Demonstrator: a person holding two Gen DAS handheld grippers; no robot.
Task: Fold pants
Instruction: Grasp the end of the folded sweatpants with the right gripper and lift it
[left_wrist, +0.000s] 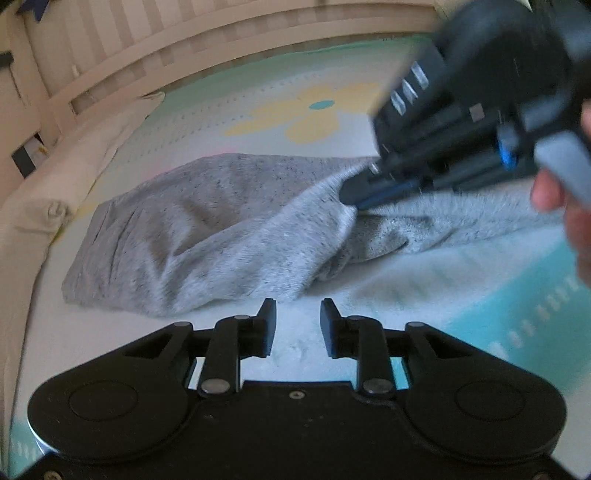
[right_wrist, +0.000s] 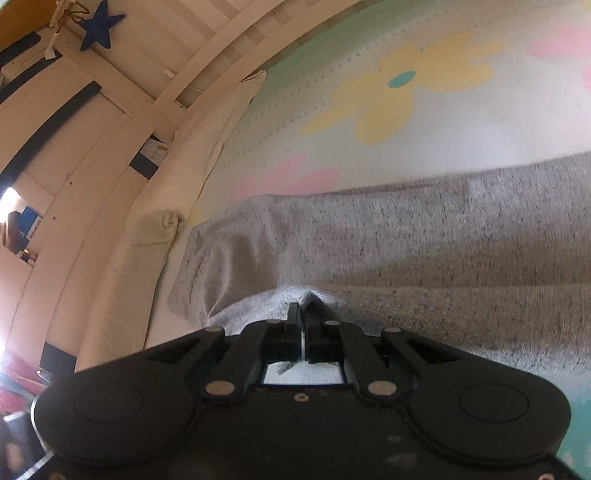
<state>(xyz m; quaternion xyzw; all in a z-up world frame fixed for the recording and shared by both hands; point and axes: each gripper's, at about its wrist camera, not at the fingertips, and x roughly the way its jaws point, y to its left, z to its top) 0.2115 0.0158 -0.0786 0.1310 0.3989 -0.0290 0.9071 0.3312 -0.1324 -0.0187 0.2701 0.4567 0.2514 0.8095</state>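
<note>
Grey speckled pants (left_wrist: 207, 236) lie rumpled across a flowered mat (left_wrist: 295, 99). In the left wrist view my left gripper (left_wrist: 297, 312) stands open just short of the near hem, nothing between its fingers. At the upper right of that view my right gripper (left_wrist: 351, 194) is shut on a fold of the pants and holds it raised, a hand behind it. In the right wrist view the right gripper (right_wrist: 303, 308) has its jaws together on a pinch of the grey pants (right_wrist: 424, 251), whose cloth stretches away to the right.
A cream padded bumper (left_wrist: 51, 192) and slatted wooden rail (left_wrist: 122, 70) border the mat on the left and far side. The mat (right_wrist: 406, 122) lies bare beyond the pants. A blue star (right_wrist: 98, 27) hangs on the rail.
</note>
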